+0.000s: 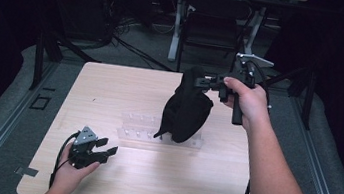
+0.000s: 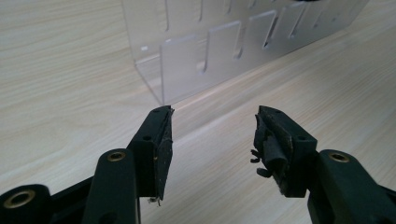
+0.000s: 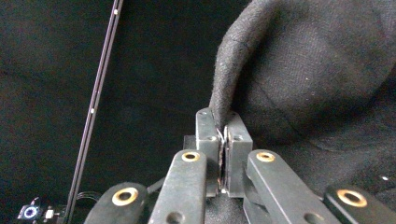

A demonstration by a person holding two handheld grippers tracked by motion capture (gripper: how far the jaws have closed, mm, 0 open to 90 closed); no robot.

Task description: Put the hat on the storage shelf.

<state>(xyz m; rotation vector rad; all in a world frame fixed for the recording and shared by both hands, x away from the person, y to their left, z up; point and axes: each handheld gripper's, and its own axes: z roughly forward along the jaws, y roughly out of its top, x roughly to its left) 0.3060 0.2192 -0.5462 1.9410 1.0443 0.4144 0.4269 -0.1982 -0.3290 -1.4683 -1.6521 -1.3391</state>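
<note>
The black woollen cloth cap (image 1: 187, 110) hangs in the air above the far middle of the pale wooden worktop (image 1: 110, 94), its lower end dangling down to the clear acrylic slotted rack (image 1: 138, 127) beneath it. The right gripper (image 1: 201, 80) has it by the edge, jaws pinched tight on a fold of the fabric (image 3: 224, 114), raised well off the worktop. Down at the near left, the left gripper (image 1: 105, 146) rests low over the worktop, jaws spread wide with nothing between them, pointing towards the rack (image 2: 210, 51).
</note>
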